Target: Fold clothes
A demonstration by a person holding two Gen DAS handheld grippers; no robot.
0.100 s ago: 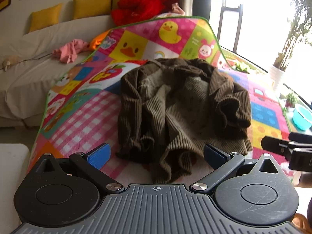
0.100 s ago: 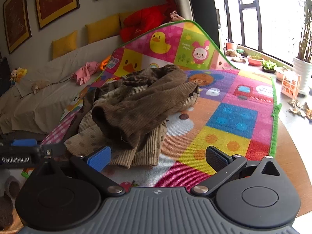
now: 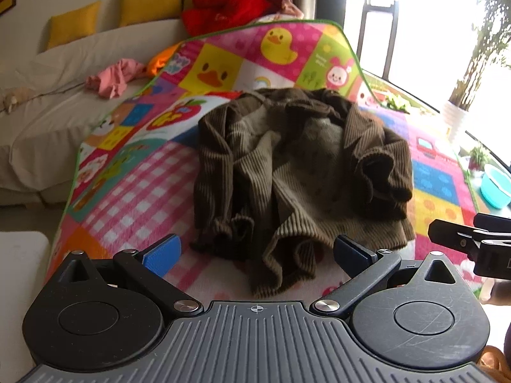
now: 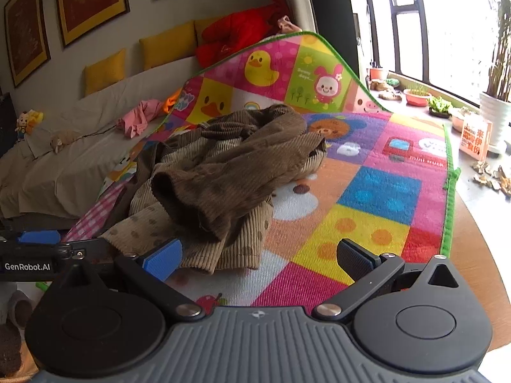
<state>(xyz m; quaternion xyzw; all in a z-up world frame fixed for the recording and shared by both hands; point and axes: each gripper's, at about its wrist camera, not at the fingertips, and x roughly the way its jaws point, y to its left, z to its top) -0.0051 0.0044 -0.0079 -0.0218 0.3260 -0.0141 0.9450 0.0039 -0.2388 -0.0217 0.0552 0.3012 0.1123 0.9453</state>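
Barely anything has shifted from a moment ago — the brown jacket (image 3: 297, 172) lies in the same crumpled heap on the play mat (image 3: 127, 198), so folding, by my read, hasn't begun. The left gripper (image 3: 255, 252) hovers low at the heap's near hem, jaws spread wide and empty, cloth at twelve o'clock. The right gripper (image 4: 258, 257) is likewise wide open, holding nothing — the jacket sits toward its eleven o'clock, bare mat ahead.
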